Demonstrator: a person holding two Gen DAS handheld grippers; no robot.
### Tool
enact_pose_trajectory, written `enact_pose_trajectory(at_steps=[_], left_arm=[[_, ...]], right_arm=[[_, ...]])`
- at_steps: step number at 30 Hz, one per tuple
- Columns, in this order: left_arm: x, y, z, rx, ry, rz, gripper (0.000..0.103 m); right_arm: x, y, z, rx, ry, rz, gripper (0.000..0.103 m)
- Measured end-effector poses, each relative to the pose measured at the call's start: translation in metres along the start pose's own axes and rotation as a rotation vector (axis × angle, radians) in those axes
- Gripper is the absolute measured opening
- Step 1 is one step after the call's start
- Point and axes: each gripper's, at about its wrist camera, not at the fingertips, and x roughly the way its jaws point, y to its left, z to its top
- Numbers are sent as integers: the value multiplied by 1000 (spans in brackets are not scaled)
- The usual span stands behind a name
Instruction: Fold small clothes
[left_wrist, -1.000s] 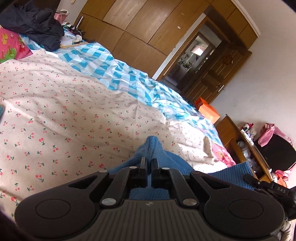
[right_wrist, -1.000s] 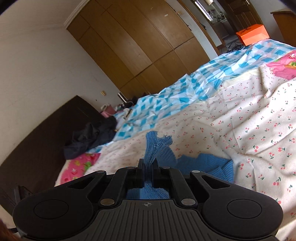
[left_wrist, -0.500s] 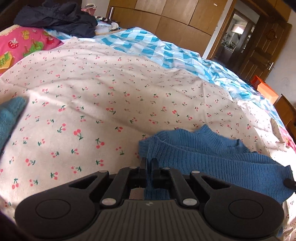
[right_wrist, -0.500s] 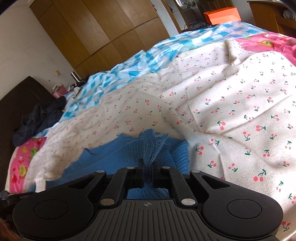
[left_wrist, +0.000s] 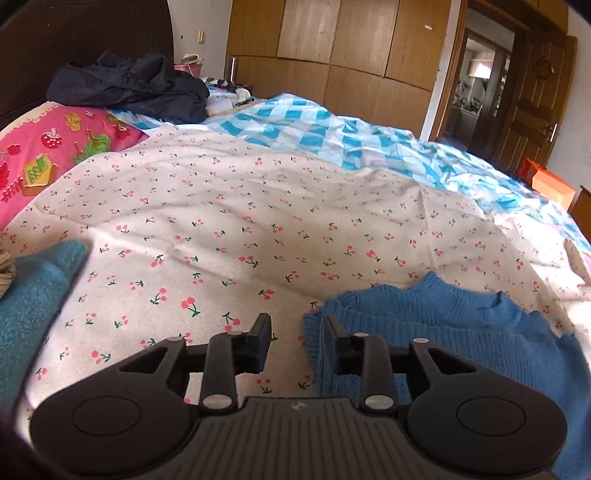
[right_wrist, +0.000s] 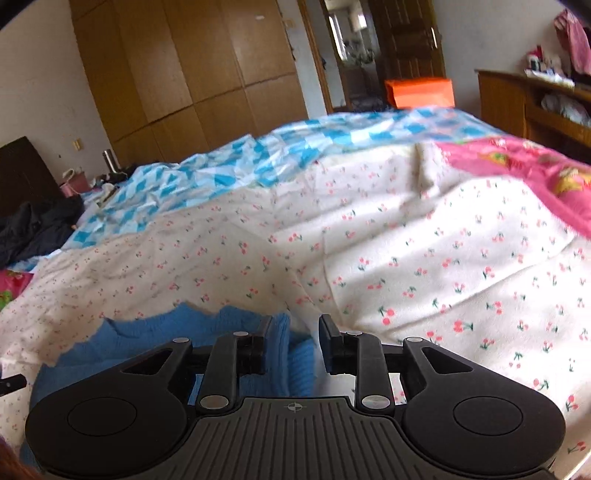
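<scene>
Both claws released blue sweater (left_wrist: 461, 332) beside teal garment (left_wrist: 33, 302).

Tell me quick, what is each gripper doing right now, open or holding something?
Left gripper: open, holding nothing, beside the blue sweater.
Right gripper: open, sweater edge lying loose between its fingers.

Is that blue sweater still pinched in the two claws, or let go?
Let go. The blue sweater lies on the cherry-print sheet, and both the left gripper and right gripper are open.
</scene>
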Motion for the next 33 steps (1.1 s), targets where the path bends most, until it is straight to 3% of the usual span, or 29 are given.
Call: enact_pose_trajectory(at_steps=[5,11,14,16,18,22,25,29,31,33], left_arm=[[-25,-11,-18,3,-23,-29,39],[-12,-24,-40,41,3,-12,40],[-4,-21,-44,60,13,-4,40],[-3,-15,-45,45,10,-5,40],[-4,-7,-44,5,2,-15,40],[-14,2,-42,-27,-58,-24,40],[-14,4,-44,-32,-48,-30,41],[2,2,-53,-11,47,-12,42],[1,3,-56,-12,48,-14,42],[1,5,-56,-18,52,-13,44]], right_arm=[[-1,50,2,-128,22,172,43],[69,103,-21,-169,244,277,43],[87,117,-33,-196,258,243,32],[91,117,-32,-180,264,233,8],[90,118,-25,-161,257,242,4],[78,124,-7,-147,166,245,2],[82,124,0,-94,120,228,2],[112,129,-15,-123,138,121,2],[131,128,-28,-147,200,94,3],[128,132,-27,-176,191,95,7]])
